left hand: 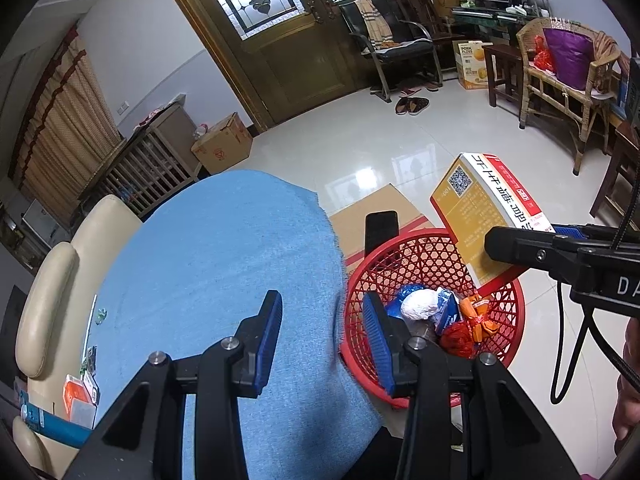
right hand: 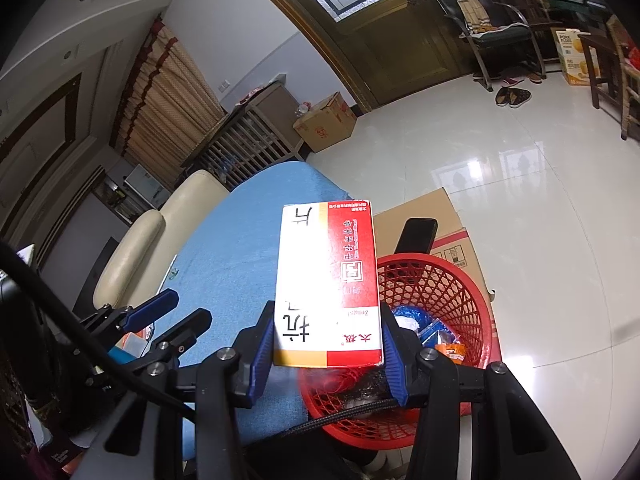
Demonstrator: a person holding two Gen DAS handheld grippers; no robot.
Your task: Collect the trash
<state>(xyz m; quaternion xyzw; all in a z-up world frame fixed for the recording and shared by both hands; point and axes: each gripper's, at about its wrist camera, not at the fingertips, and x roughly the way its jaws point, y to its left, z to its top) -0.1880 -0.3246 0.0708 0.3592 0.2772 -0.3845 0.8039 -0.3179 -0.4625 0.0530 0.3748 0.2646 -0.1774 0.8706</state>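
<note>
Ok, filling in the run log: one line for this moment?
right gripper: shut on medicine box | box: above red basket | left gripper: open, empty | basket: holds trash

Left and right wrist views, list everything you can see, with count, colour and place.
carton: one, white, red and gold, held above the basket
basket: one, red mesh, on the floor beside the table
trash in basket: several pieces, white, blue, orange, red, at its bottom
table cover: one, blue, left of the basket
small items: a few, orange and white, near the cover's left edge
flat cardboard: one, brown, on the floor behind the basket
dark phone-like object: one, black, on the cardboard by the basket rim
sofa: one, cream, left of the table
slippers: one pair, dark, near the door
left tongs: blue pads, empty, over the table edge
right tongs: blue pads, clamping the carton
</note>
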